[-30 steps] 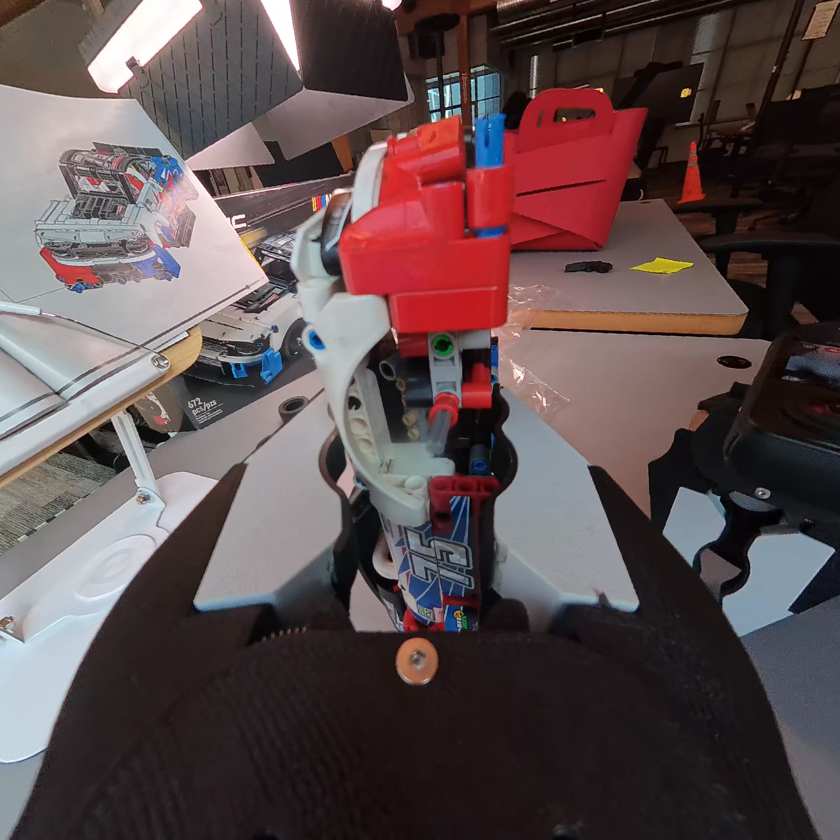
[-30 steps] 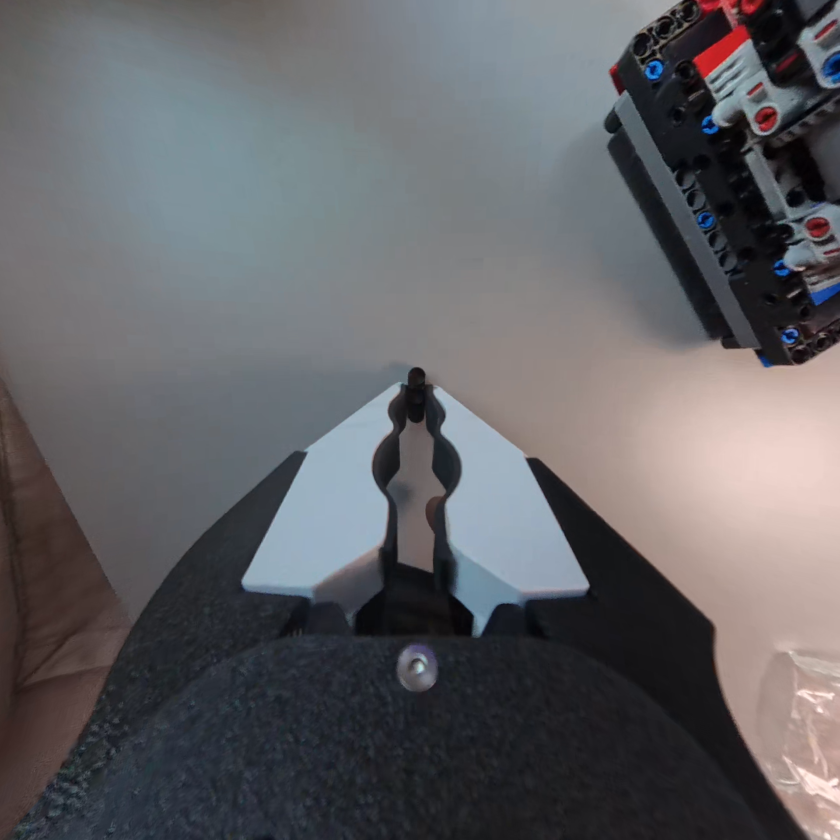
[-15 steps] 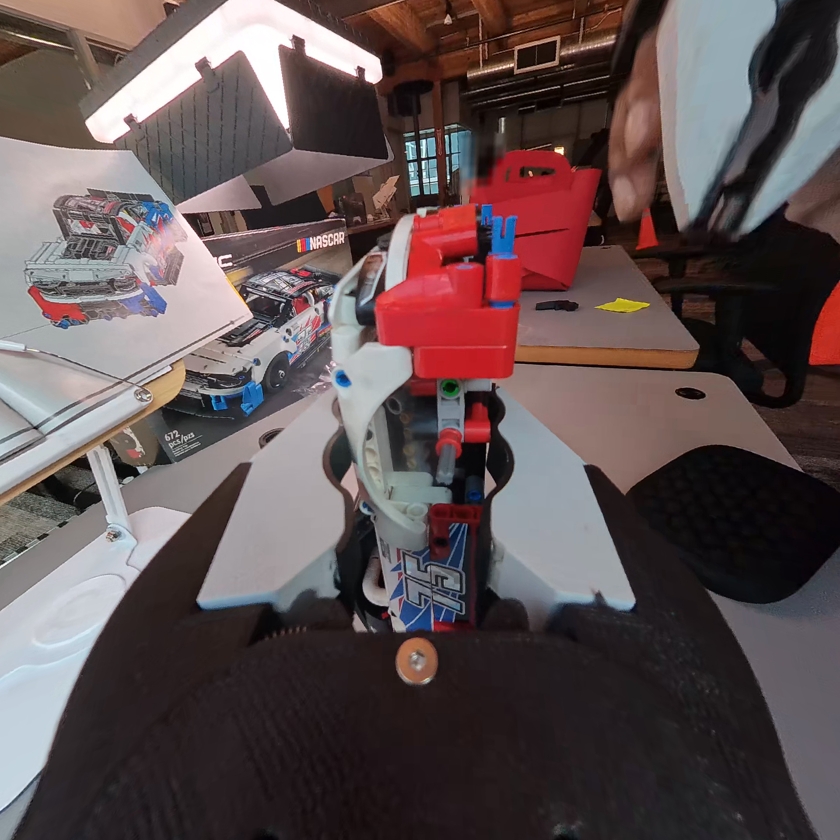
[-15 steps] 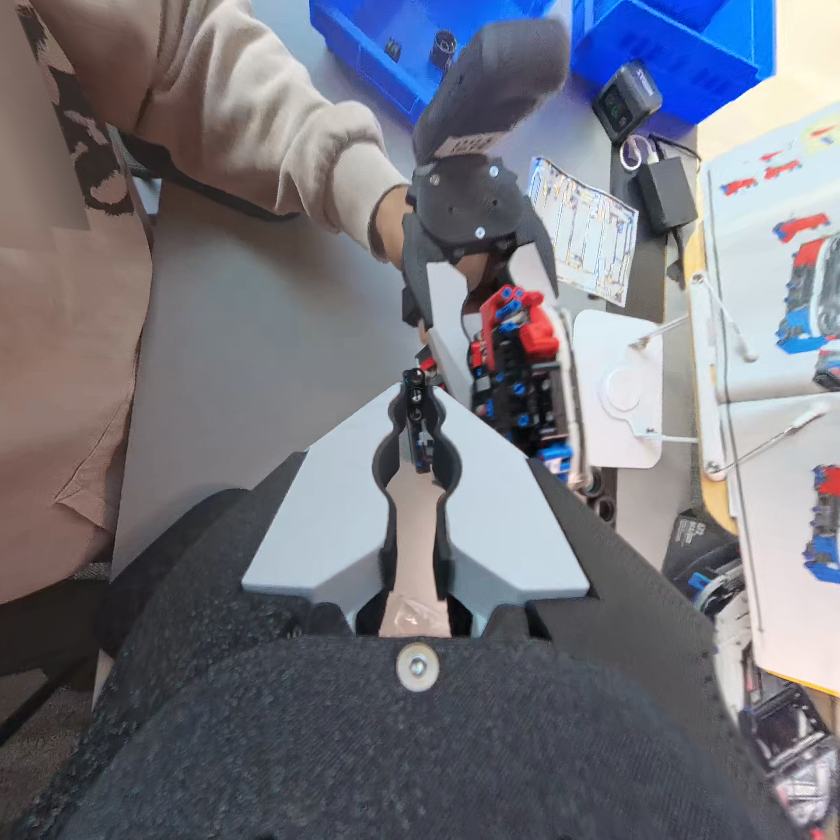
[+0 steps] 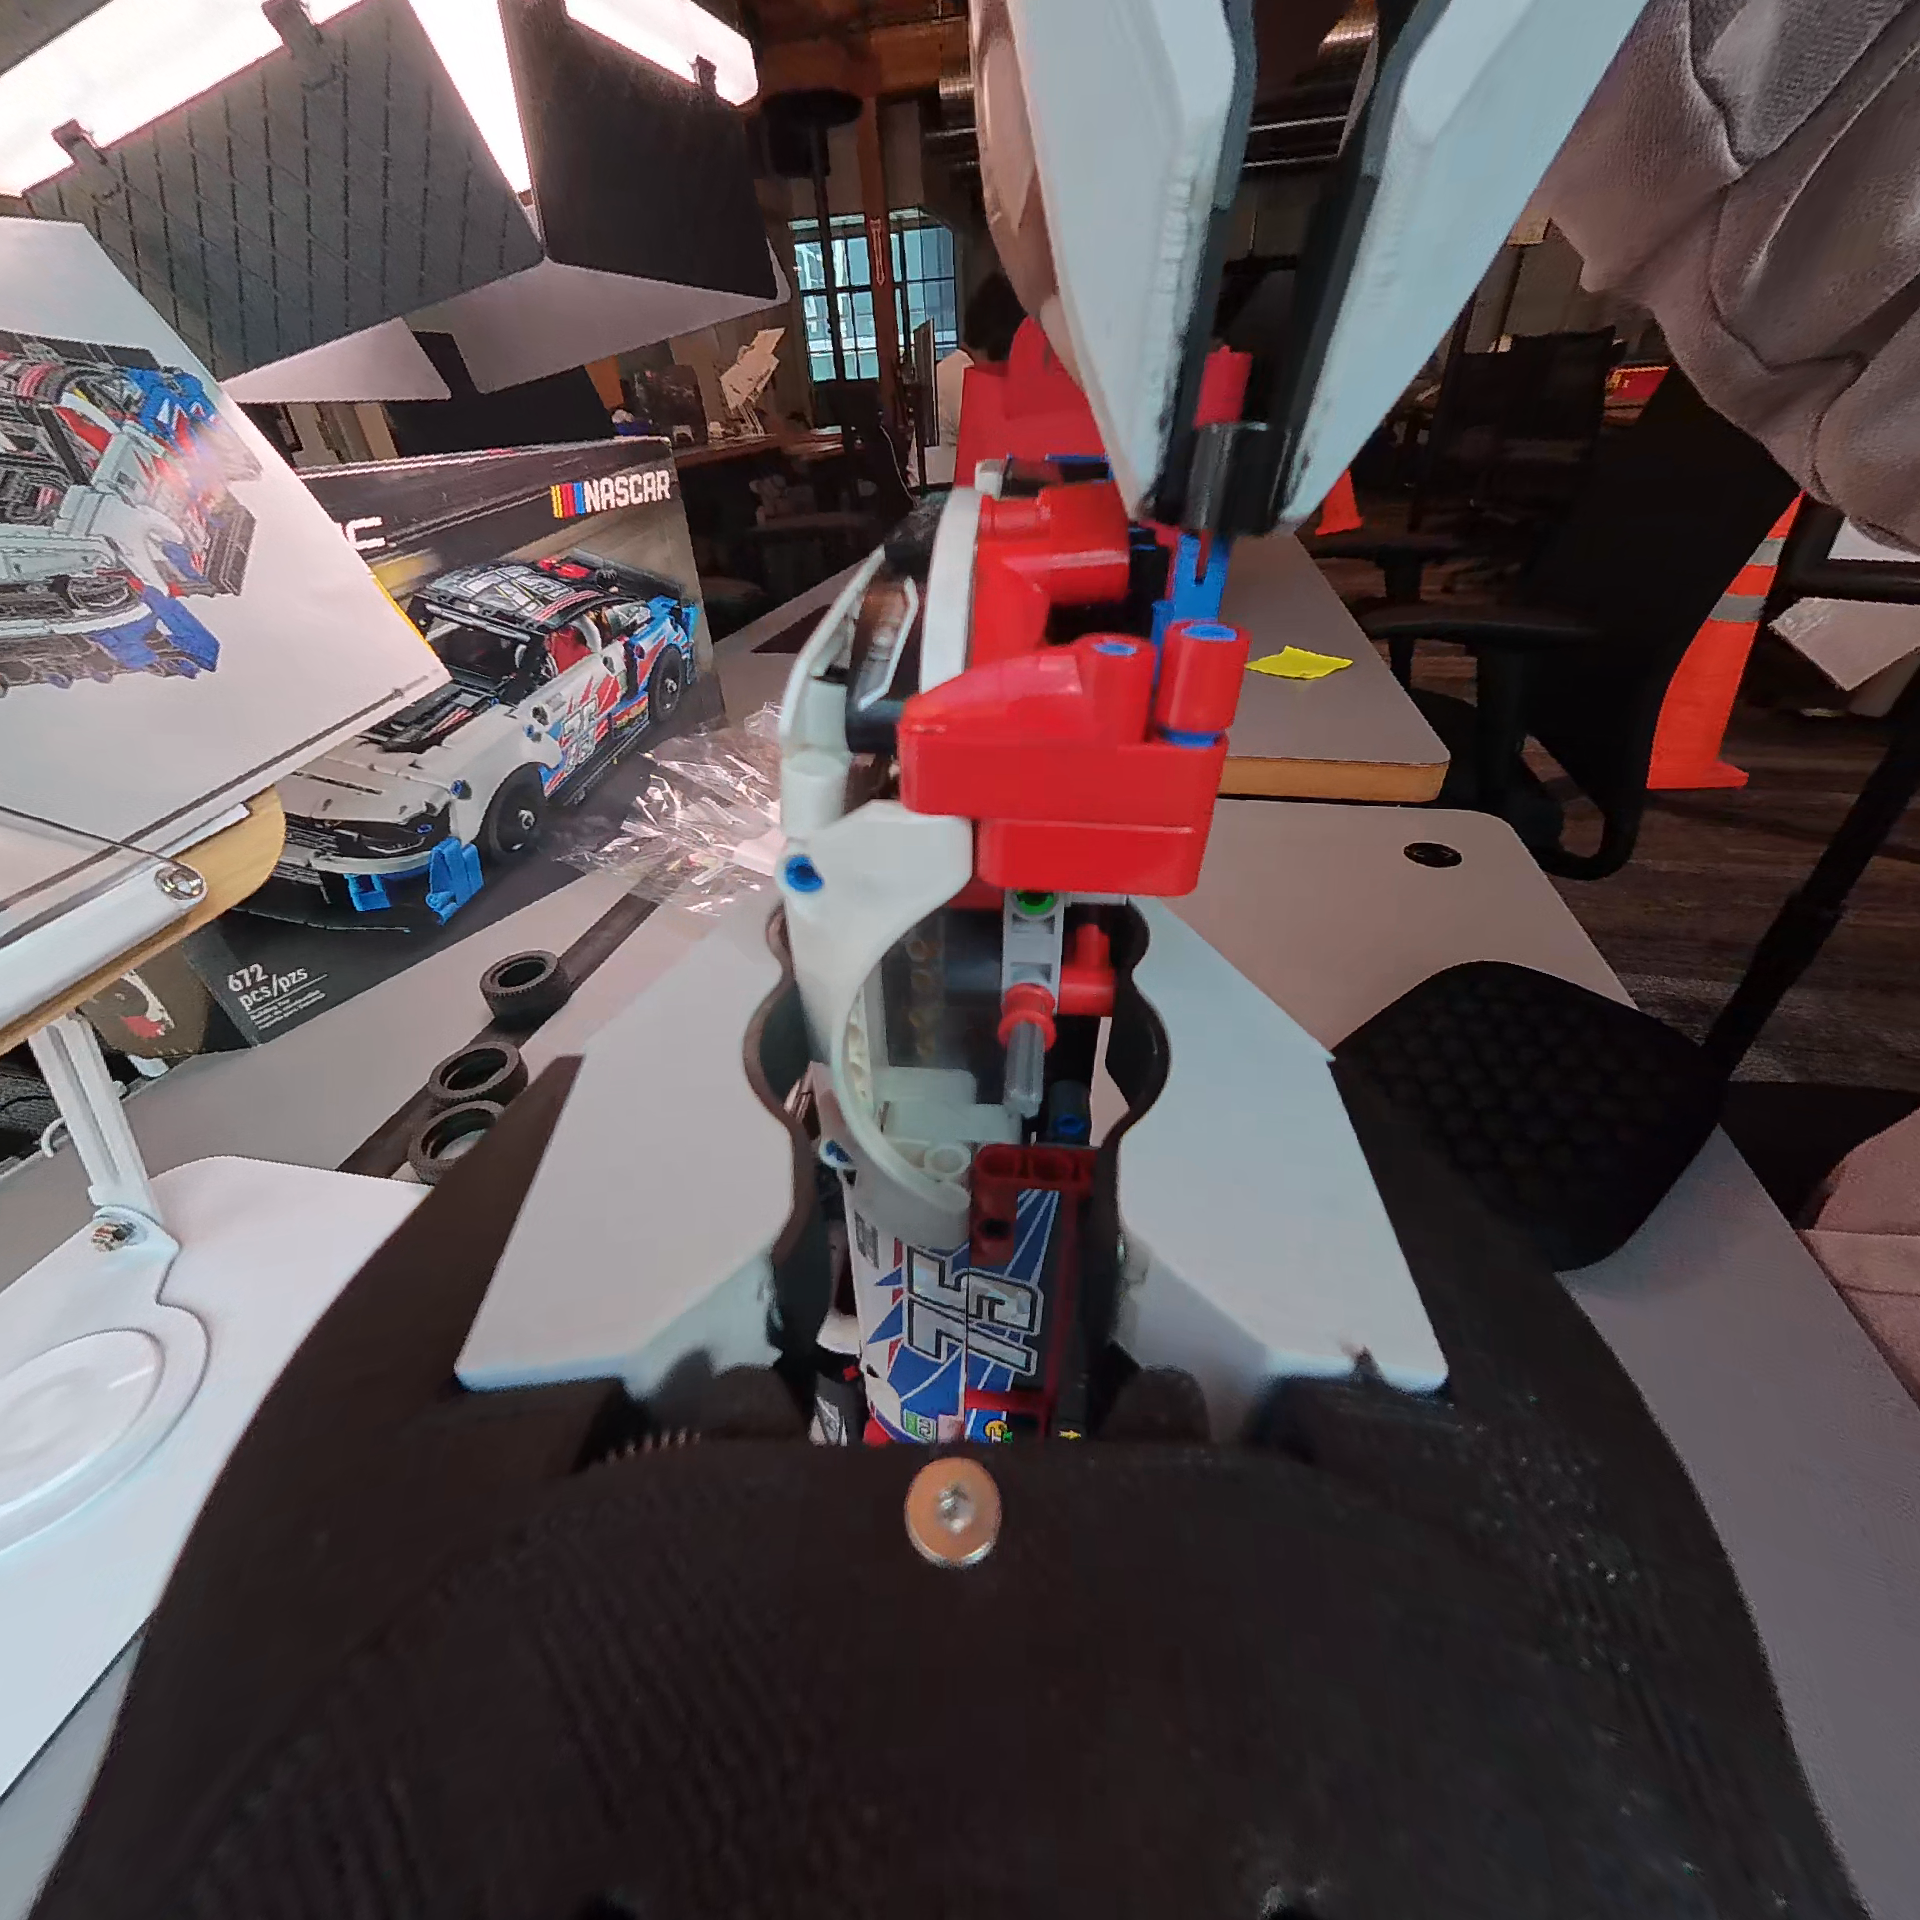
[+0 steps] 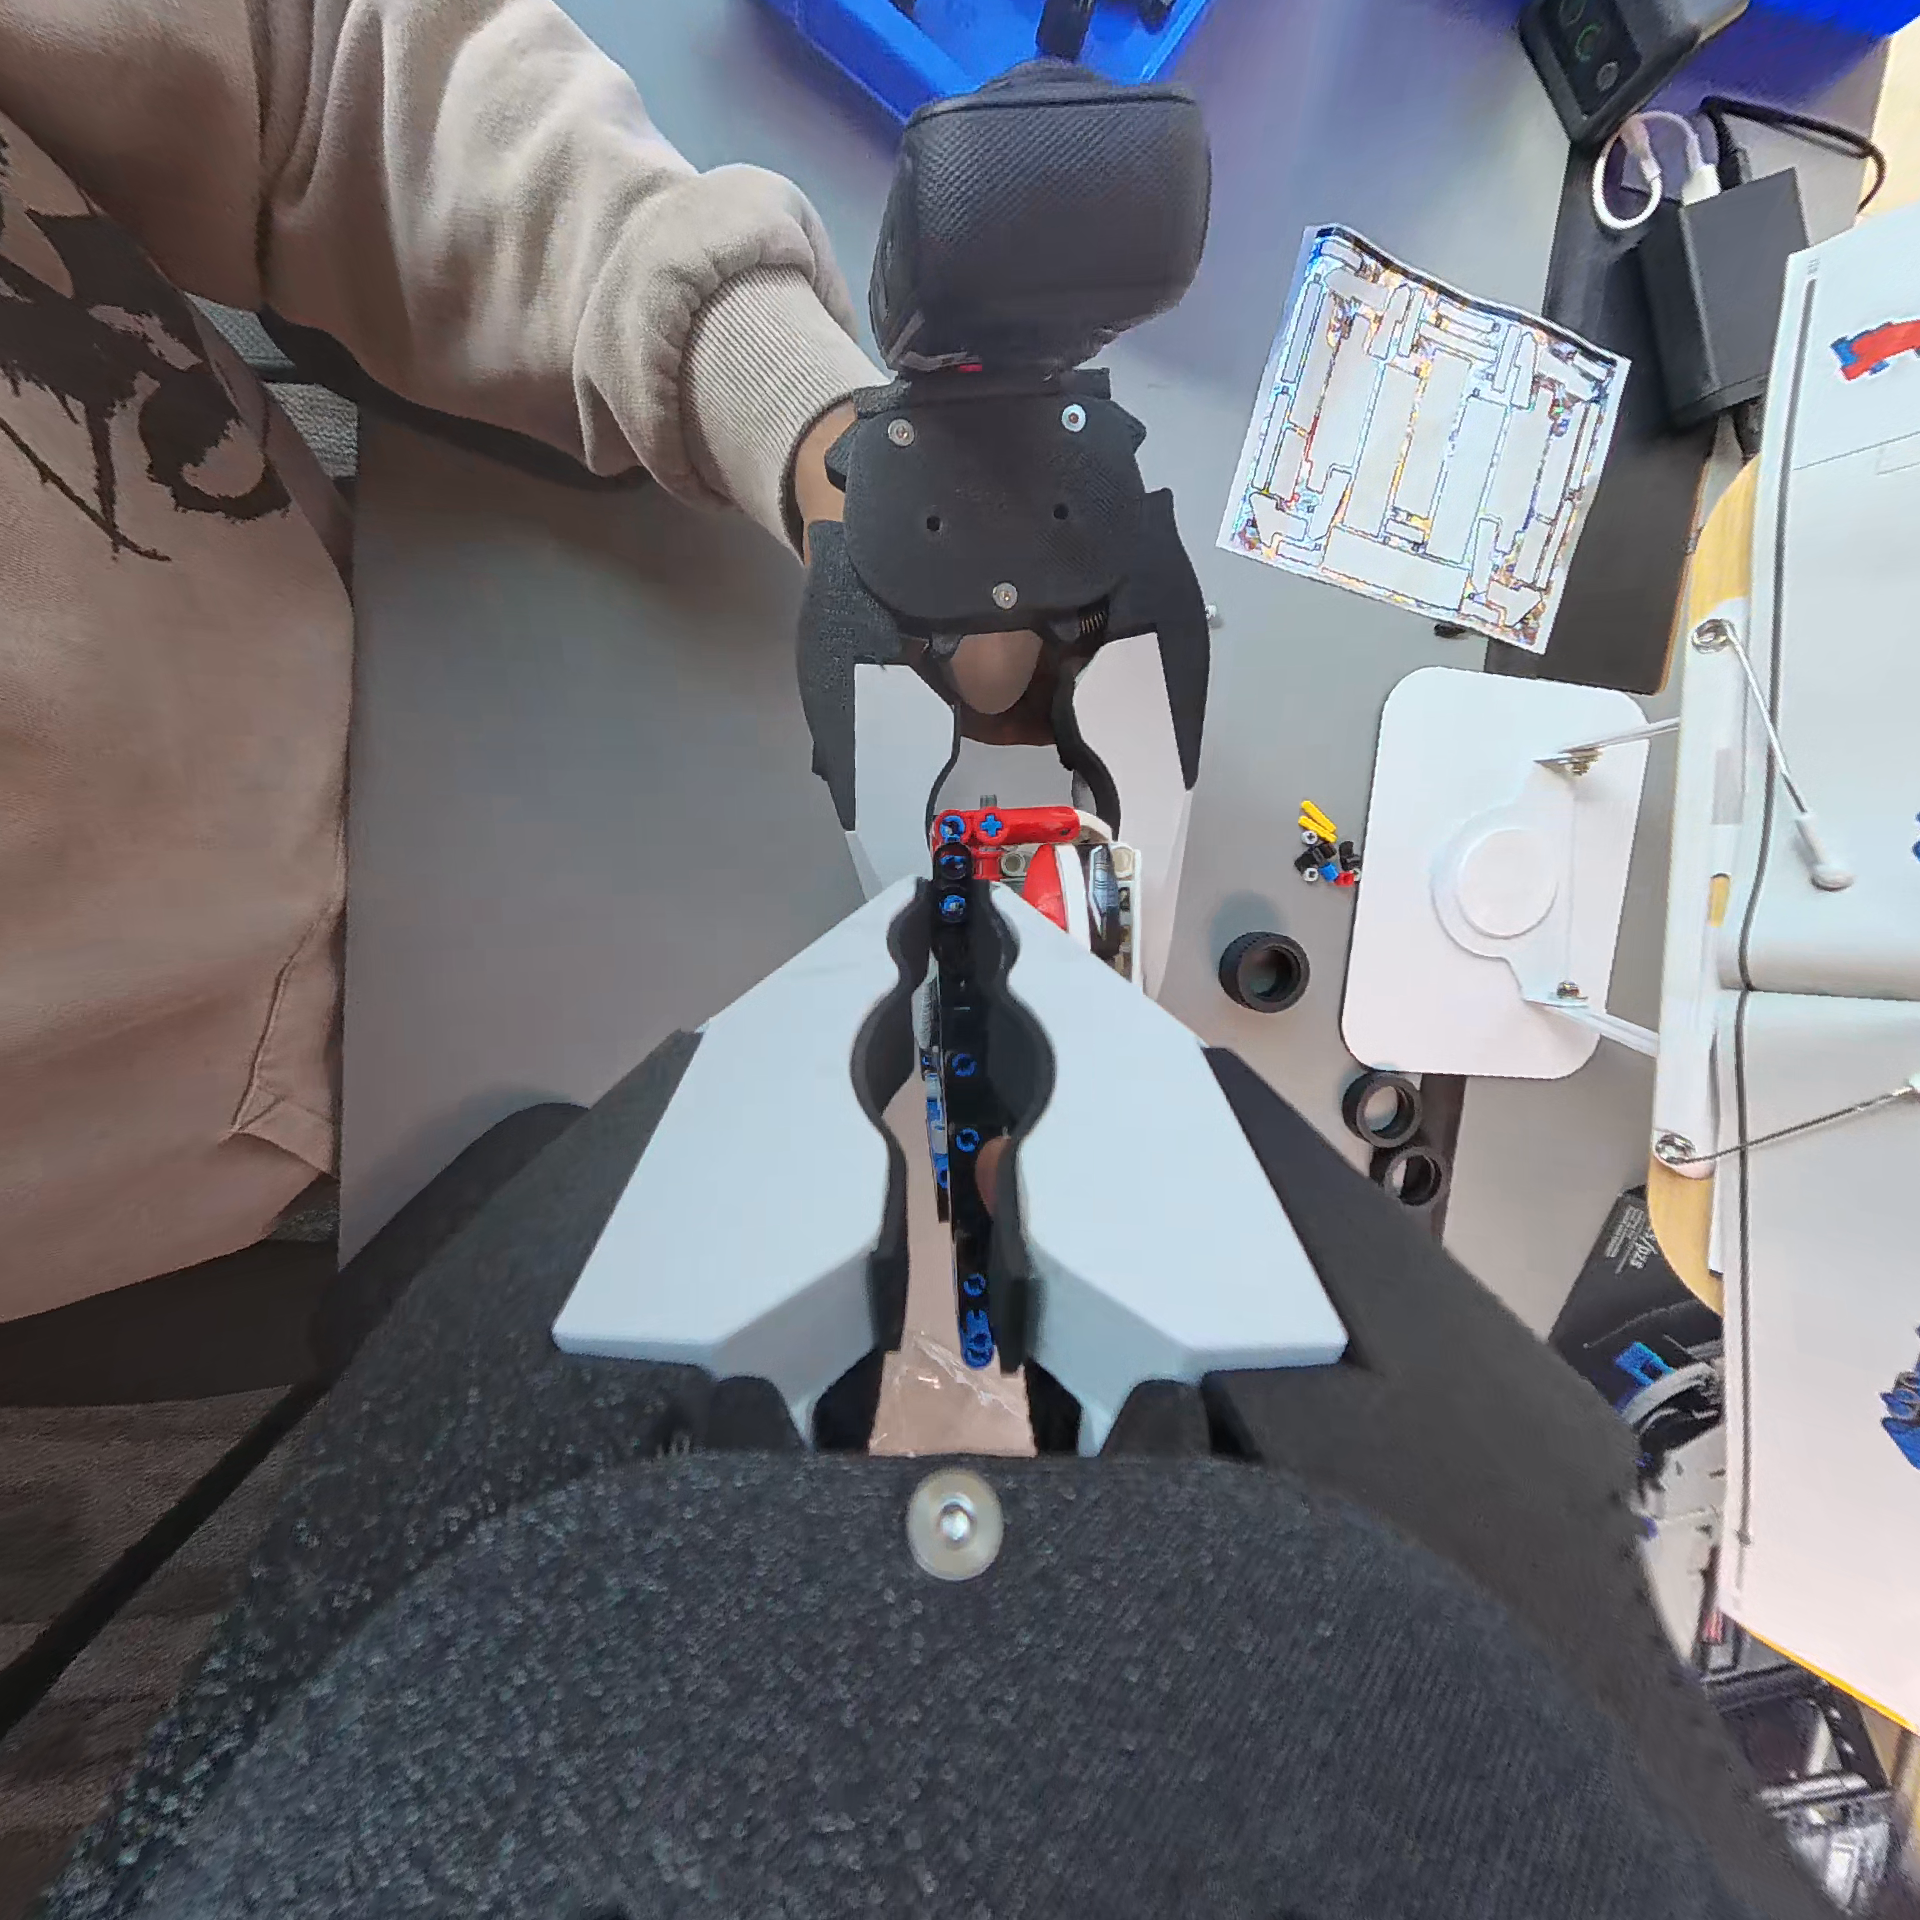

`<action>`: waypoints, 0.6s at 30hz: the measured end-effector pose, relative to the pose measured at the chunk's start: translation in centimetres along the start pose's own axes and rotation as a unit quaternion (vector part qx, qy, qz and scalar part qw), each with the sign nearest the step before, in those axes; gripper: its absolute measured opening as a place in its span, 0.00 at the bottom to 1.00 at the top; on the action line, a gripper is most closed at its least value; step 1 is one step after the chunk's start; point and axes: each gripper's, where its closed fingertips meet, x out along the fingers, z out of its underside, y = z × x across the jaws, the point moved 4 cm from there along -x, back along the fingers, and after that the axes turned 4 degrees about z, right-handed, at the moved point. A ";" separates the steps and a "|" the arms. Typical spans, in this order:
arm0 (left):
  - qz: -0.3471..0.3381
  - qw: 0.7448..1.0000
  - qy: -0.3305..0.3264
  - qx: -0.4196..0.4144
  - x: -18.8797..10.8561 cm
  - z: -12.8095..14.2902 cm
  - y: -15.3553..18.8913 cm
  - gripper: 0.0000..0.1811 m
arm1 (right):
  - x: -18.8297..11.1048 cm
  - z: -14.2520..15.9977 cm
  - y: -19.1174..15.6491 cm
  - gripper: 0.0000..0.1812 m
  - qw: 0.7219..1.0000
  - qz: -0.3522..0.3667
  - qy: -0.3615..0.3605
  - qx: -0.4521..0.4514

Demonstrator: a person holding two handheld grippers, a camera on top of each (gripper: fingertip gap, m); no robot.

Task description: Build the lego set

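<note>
My left gripper is shut on the partly built lego car, a red, white and blue assembly held upright, nose up. My right gripper comes down from above, shut on a small black pin that sits at the top end of the car beside a blue piece. In the right wrist view my right gripper looks down along the car's black beam. The left gripper and the hand with its beige sleeve are below it.
An instruction booklet on a white stand is at the left, with the lego box and loose tyres behind. A sticker sheet, small loose pieces and a tyre lie on the grey table. A black mesh pad is at the right. Across from one pair of fingers to the other is roughly 9 cm.
My right gripper lifted from the table with the black pin and moved above the car, down to its top end. The left gripper tilted the car slightly.
</note>
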 end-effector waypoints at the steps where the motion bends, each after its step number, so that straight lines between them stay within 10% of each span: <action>1: 0.003 1.000 0.000 -0.005 0.0 0.0 0.0 0.31 | 0.0 0.0 0.1 0.02 1.000 0.000 -0.006 0.003; 18: 0.006 0.998 0.057 0.003 -1.2 -2.2 -0.1 0.27 | 0.0 -0.2 0.1 0.03 0.998 -0.007 -0.062 -0.015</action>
